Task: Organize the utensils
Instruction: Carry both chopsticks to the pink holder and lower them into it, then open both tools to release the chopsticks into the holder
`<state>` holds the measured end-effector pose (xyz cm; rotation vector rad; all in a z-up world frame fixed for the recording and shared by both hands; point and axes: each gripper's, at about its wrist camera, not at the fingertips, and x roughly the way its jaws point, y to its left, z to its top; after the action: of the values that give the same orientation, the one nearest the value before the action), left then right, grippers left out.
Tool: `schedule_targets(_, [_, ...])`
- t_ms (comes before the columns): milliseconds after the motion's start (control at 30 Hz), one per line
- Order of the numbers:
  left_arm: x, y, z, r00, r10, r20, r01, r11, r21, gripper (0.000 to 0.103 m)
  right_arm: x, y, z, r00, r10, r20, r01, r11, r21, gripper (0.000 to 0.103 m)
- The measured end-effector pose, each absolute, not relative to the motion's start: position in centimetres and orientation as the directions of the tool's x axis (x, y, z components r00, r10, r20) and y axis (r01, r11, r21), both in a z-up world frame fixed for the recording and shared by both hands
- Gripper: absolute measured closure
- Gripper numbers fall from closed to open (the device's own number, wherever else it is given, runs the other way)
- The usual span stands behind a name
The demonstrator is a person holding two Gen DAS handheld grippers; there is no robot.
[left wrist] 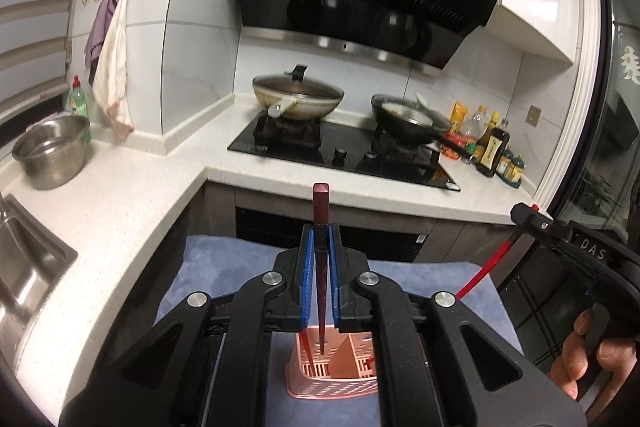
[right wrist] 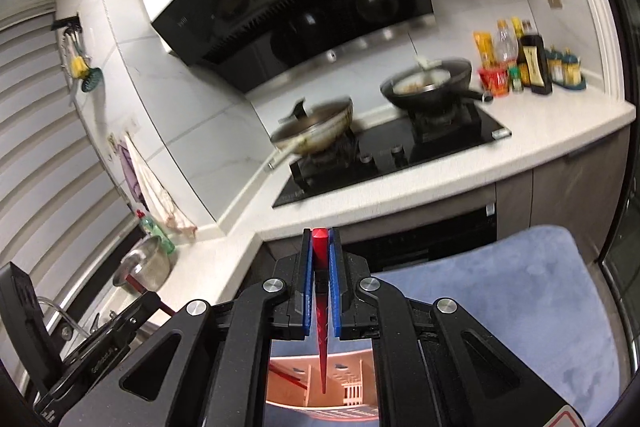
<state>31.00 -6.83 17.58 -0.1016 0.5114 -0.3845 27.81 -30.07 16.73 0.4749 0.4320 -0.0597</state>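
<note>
My left gripper [left wrist: 321,229] is shut on a dark maroon chopstick [left wrist: 321,203]. It stands nearly upright, with its thin tip hanging over a pink slotted utensil basket [left wrist: 332,379]. The basket rests on a blue cloth [left wrist: 224,267] and holds a red stick. At the right edge, a hand carries my right gripper [left wrist: 520,211], shut on a bright red chopstick [left wrist: 486,269]. In the right wrist view, the right gripper [right wrist: 320,231] clamps that red chopstick [right wrist: 320,247], its tip above the pink basket [right wrist: 352,393]. The left gripper [right wrist: 152,301] shows at lower left.
Behind the cloth runs a white L-shaped counter [left wrist: 132,187] with a black hob. On the hob stand a lidded wok [left wrist: 298,95] and a dark pan [left wrist: 408,119]. Sauce bottles [left wrist: 490,147] crowd the right end. A steel colander [left wrist: 52,151] and a sink [left wrist: 24,267] lie to the left.
</note>
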Motion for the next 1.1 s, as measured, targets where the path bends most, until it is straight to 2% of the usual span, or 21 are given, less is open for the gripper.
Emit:
schedule_targets(600, [33.3, -7.2, 13.2, 0.757, -0.37, -0.539, 0.303, 0.929, -0.213, 0.096, 30.2, -30.0, 11.0, 0.841, 0.051, -0.539, 0.196, 0.899, 0.391, 0.095])
schedule_targets(667, [33.1, -7.2, 13.0, 0.761, -0.359, -0.54, 0.295, 0.933, -0.205, 0.095, 30.1, -29.8, 11.0, 0.841, 0.034, -0.539, 0.203, 0.905, 0.373, 0.087])
schedule_targets(733, [32.8, -7.3, 13.0, 0.766, -0.357, -0.534, 0.296, 0.934, -0.199, 0.094, 29.9, -29.7, 11.2, 0.844, 0.012, -0.536, 0.214, 0.909, 0.357, 0.069])
schedule_targets(767, [32.6, -7.3, 13.1, 0.769, -0.353, -0.534, 0.294, 0.936, -0.195, 0.092, 29.8, -29.6, 11.4, 0.846, 0.002, -0.533, 0.221, 0.909, 0.353, 0.065])
schedule_targets(800, [32.4, -7.3, 13.2, 0.773, -0.345, -0.533, 0.288, 0.939, -0.189, 0.083, 29.5, -29.6, 11.6, 0.85, -0.005, -0.527, 0.223, 0.909, 0.351, 0.06])
schedule_targets(833, [32.3, -7.3, 13.3, 0.777, -0.339, -0.53, 0.283, 0.941, -0.187, 0.069, 29.2, -29.5, 12.0, 0.855, -0.01, -0.518, 0.221, 0.911, 0.348, 0.057])
schedule_targets(900, [31.8, -7.1, 13.6, 0.788, -0.329, -0.521, 0.271, 0.944, -0.187, 0.059, 28.8, -29.4, 12.6, 0.861, -0.02, -0.509, 0.22, 0.916, 0.336, 0.055])
schedule_targets(1100, [29.9, -6.3, 15.1, 0.796, -0.311, -0.519, 0.242, 0.95, -0.198, 0.056, 25.7, -28.0, 15.0, 0.877, -0.007, -0.481, 0.176, 0.936, 0.306, 0.05])
